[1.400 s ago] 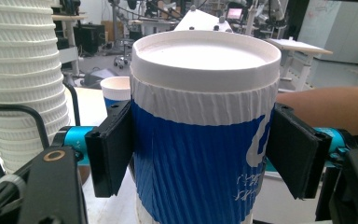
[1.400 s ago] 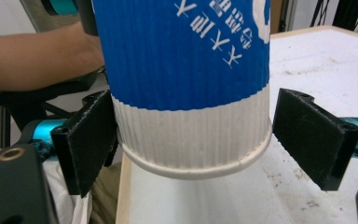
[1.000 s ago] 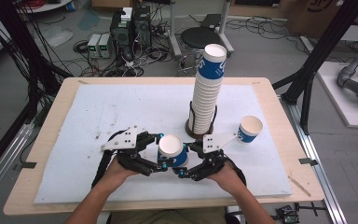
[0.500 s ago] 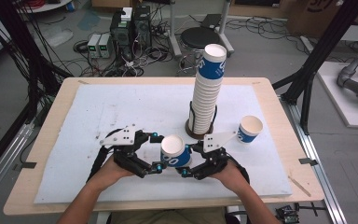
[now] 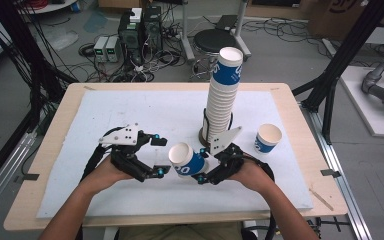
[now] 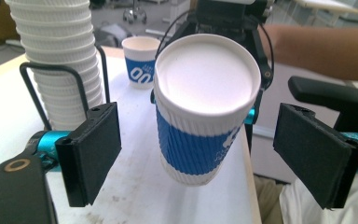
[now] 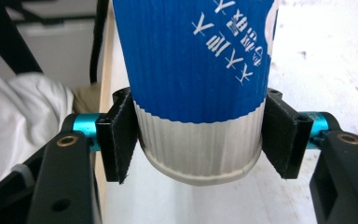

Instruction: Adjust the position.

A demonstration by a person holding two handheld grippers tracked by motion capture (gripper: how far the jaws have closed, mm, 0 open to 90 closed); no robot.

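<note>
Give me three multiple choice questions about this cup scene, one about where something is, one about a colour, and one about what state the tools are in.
1. Where does the single upright cup stand?
A. right of the tall cup stack
B. left of it
C. on top of it

2. What colour is the band on the held cup?
A. red
B. blue
C. green

3. How is the left tool?
A. shut on the cup
B. open beside the cup
C. lying on the table

Answers: 1 A, the high view shows it right of the stack. 2 B, the band is blue. 3 B, its jaws stand apart while the right tool clamps the cup's base.
</note>
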